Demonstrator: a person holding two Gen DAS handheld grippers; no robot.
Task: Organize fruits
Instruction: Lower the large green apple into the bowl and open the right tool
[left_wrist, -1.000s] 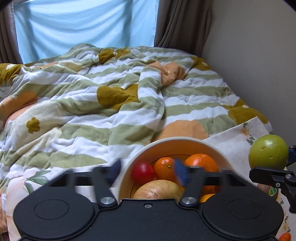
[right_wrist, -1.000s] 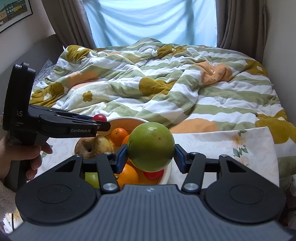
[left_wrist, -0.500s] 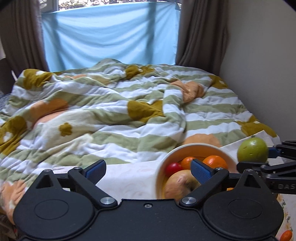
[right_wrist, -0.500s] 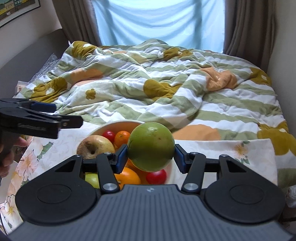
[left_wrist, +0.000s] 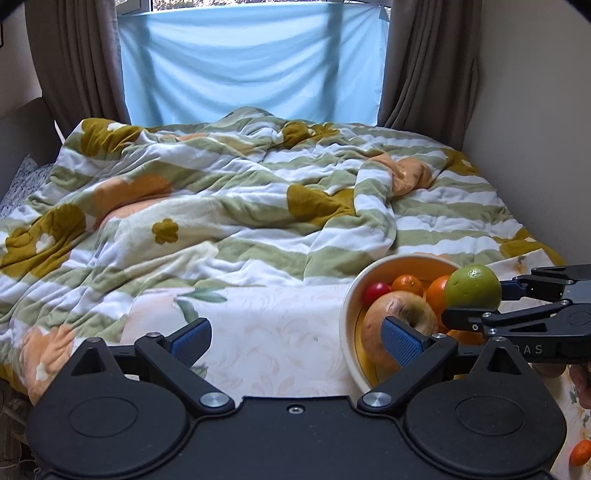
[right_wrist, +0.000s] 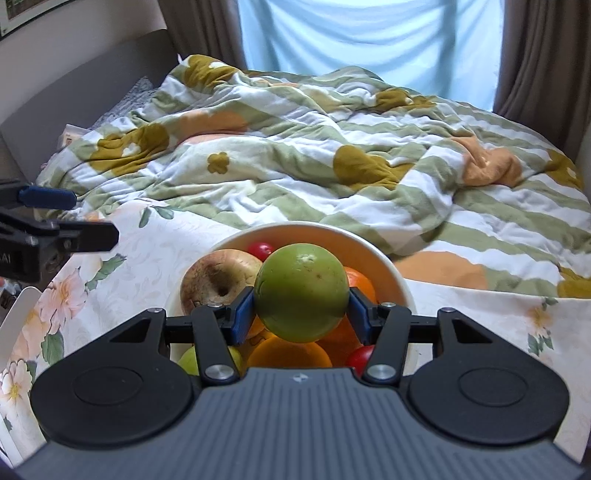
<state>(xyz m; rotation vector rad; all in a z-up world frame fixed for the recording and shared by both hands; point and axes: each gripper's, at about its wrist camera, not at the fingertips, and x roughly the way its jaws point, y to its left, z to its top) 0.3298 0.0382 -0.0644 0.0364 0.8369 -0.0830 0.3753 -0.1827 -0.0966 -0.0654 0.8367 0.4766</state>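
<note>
My right gripper (right_wrist: 301, 314) is shut on a round green fruit (right_wrist: 301, 291) and holds it just over a cream bowl (right_wrist: 391, 266). In the bowl lie a large pale apple (right_wrist: 218, 273), a small red fruit (right_wrist: 263, 249), oranges (right_wrist: 360, 282) and, lower down, a green fruit partly hidden. My left gripper (left_wrist: 297, 338) stands wide open with nothing between its blue pads, left of the bowl (left_wrist: 349, 306). From the left wrist view the green fruit (left_wrist: 472, 286) hangs at the bowl's right side in the right gripper (left_wrist: 476, 301).
The bowl stands on a pale floral cloth (left_wrist: 280, 332) at the foot of a bed with a rumpled striped quilt (left_wrist: 229, 206). A small orange (left_wrist: 580, 452) lies on the cloth at the far right. A wall runs along the right side.
My left gripper has opened wide and drawn back to the left, away from the bowl. The right gripper has carried the green fruit over the bowl and lower.
</note>
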